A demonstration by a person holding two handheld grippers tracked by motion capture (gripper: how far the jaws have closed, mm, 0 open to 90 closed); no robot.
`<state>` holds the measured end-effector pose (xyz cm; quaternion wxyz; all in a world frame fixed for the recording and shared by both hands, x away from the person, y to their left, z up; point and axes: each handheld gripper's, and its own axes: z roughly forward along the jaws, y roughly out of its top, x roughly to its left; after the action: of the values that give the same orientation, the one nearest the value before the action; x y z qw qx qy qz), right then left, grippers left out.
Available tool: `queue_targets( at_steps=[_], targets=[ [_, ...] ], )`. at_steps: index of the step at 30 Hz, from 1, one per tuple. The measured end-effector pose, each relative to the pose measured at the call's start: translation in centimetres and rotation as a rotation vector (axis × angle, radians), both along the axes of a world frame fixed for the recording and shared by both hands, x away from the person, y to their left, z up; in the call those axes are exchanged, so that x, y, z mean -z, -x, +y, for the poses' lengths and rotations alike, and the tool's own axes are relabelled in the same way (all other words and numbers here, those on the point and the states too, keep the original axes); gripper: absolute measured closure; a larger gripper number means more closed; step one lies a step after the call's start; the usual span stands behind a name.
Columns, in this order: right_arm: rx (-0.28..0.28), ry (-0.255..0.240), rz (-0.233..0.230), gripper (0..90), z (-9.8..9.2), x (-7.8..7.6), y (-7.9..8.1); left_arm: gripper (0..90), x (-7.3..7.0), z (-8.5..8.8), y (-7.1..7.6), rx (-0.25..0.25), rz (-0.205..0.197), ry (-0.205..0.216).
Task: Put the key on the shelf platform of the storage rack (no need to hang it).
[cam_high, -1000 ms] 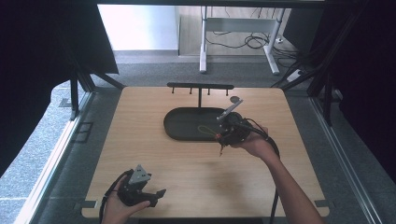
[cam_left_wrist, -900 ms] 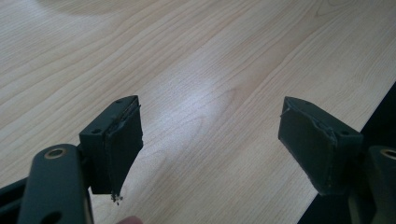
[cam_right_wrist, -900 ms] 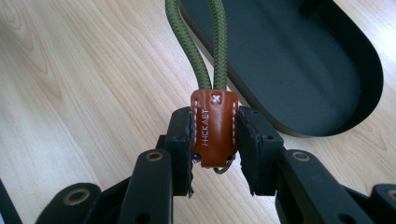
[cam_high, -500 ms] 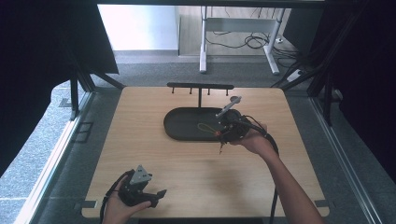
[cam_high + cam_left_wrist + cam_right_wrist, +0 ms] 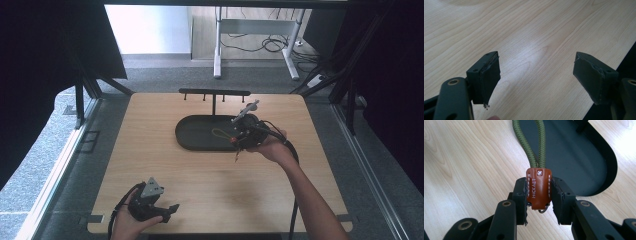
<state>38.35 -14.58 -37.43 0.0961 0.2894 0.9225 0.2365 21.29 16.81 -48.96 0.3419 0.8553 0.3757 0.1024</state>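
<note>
We hold the brown leather tab (image 5: 538, 188) of the green cord loop (image 5: 534, 142) clamped between the jaws of our right gripper (image 5: 239, 141), right of centre in the high view, probably to hang it on the peg rack (image 5: 215, 93) just above the black oval tray (image 5: 192, 141). Our left gripper (image 5: 167, 210), jaws spread and empty, rests at the lower left. The pale wooden table (image 5: 150, 165) stands on grey floor.
</note>
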Motion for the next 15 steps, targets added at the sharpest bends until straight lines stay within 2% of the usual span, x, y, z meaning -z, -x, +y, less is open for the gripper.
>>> queue_targets(
  at_steps=[4,15],
  targets=[
    [-0.006,0.007,-0.015,67.4,-0.01,-0.29,-0.25,22.3,0.01,-0.04,0.03,-0.001,0.002,0.001],
    [0.009,0.009,-0.011,67.3,-0.14,0.11,-0.97,22.3,0.14,-0.15,-0.02,0.004,0.005,-0.002]
  ],
)
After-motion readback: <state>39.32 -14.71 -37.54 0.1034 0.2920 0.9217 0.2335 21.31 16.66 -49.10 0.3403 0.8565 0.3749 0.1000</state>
